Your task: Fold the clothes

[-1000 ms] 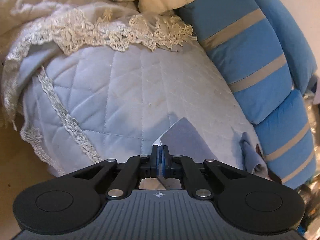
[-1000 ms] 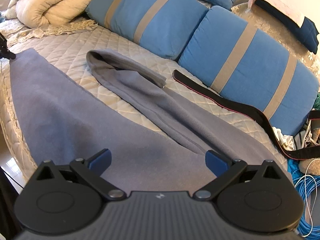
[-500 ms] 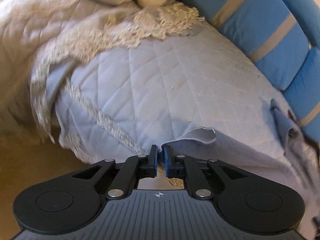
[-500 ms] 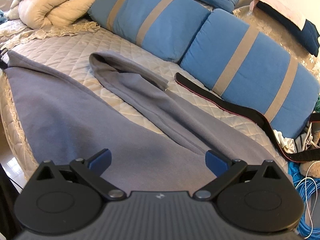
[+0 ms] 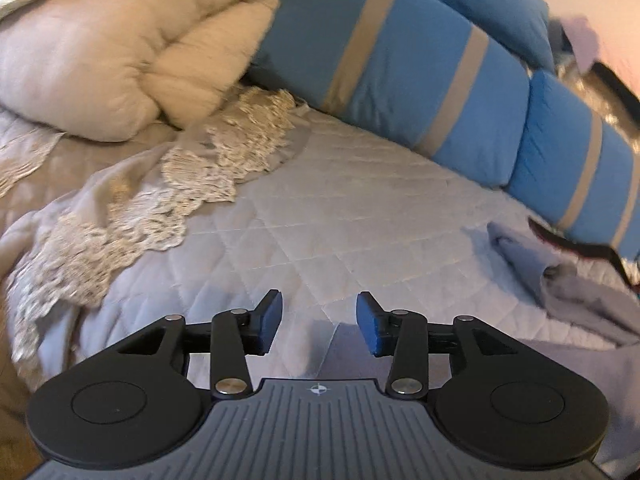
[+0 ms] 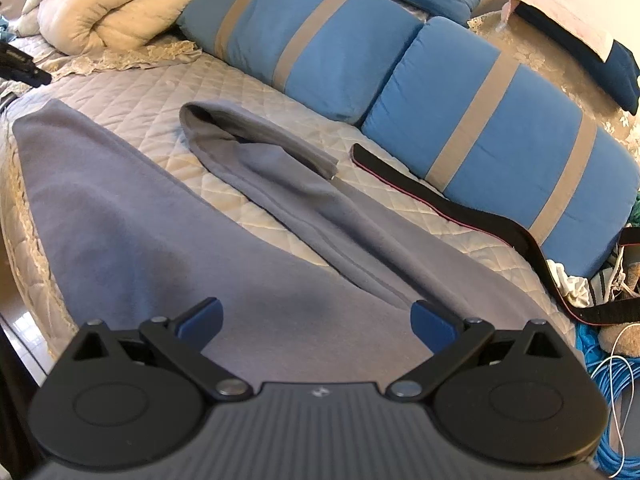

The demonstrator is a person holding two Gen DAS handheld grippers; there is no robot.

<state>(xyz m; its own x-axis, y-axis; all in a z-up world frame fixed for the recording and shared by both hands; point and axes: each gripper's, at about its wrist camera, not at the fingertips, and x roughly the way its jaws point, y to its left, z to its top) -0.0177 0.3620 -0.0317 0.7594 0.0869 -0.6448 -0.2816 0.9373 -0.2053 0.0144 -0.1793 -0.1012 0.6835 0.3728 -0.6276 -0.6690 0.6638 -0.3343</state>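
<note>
The left gripper (image 5: 318, 322) is opening, nothing pressed between its pads, above the near corner of the grey trousers (image 6: 132, 236), which are lying spread across the quilted bed (image 6: 140, 92). The right gripper (image 6: 316, 320) is hovering wide open over them.

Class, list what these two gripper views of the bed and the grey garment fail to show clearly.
- Grey garment: near end hidden behind the right gripper, right wrist view.
- Black strap: far end lost among clutter, right edge.
- Cream duvet: blurred, left wrist view.
- Garment type: unclear.
</note>
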